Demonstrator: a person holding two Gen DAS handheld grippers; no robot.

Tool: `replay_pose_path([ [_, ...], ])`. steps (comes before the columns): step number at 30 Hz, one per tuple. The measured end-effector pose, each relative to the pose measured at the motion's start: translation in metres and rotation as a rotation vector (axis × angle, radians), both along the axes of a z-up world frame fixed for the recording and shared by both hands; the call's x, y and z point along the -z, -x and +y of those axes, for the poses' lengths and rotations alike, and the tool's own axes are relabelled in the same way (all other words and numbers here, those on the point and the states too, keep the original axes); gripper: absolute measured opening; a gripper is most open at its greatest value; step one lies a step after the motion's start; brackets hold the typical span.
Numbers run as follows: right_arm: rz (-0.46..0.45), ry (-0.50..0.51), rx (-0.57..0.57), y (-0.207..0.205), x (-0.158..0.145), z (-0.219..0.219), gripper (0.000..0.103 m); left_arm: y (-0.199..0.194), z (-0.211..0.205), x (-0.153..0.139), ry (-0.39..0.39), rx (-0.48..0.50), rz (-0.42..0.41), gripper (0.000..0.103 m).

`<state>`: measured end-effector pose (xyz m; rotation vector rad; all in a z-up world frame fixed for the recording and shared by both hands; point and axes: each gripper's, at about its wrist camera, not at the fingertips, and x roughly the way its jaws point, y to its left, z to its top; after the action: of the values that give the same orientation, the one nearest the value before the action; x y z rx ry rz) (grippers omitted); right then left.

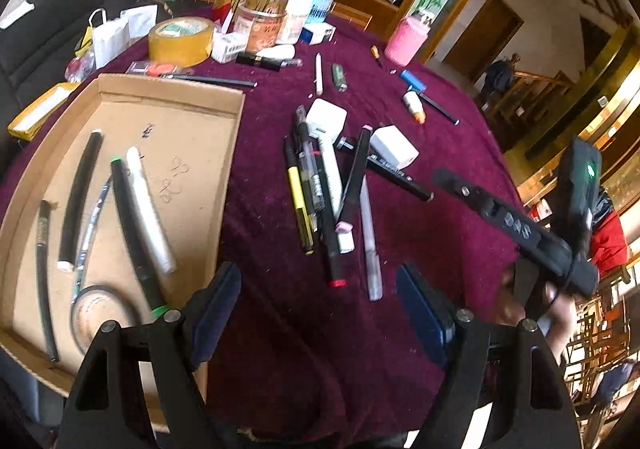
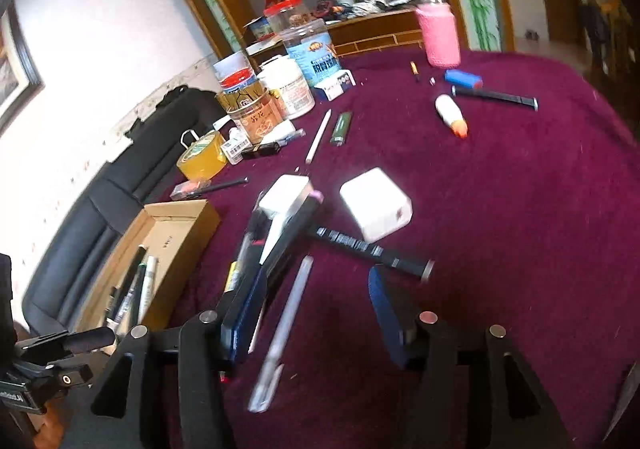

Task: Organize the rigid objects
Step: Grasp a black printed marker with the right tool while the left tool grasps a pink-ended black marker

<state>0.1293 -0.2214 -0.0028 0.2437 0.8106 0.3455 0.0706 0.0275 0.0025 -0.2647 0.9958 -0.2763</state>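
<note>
Fingers (image 1: 218, 313) of left gripper (image 1: 320, 309) released, nothing between; right gripper (image 2: 316, 313) fingers likewise parted over clear pen (image 2: 288, 321), not gripping. Left of left fingers, cardboard tray (image 1: 168, 89) holds about 5 pens. Ahead, pen pile (image 1: 320, 201), 2 white chargers (image 1: 394, 147) remain on counter (image 1: 420, 229). Early stage.

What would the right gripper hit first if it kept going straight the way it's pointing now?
Probably the clear pen lying between the open jaws of the right gripper, on the maroon tablecloth. Depth is hard to judge; it might pass over it and reach the black pen beyond.
</note>
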Motion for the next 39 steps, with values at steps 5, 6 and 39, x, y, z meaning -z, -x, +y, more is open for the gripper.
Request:
replay_pose_path([
  [5, 0.036, 0.091, -0.059, -0.039, 0.01, 0.005, 0.058, 0.0, -0.014, 0.0, 0.008, 0.033, -0.053, 0.079],
  [6, 0.052, 0.106, -0.077, -0.049, 0.015, 0.007, 0.058, -0.001, -0.016, 0.0, 0.012, 0.036, -0.055, 0.079],
  [39, 0.135, 0.035, -0.064, 0.029, 0.059, -0.01, 0.017, -0.098, -0.125, 0.057, -0.195, 0.296, 0.075, 0.018],
])
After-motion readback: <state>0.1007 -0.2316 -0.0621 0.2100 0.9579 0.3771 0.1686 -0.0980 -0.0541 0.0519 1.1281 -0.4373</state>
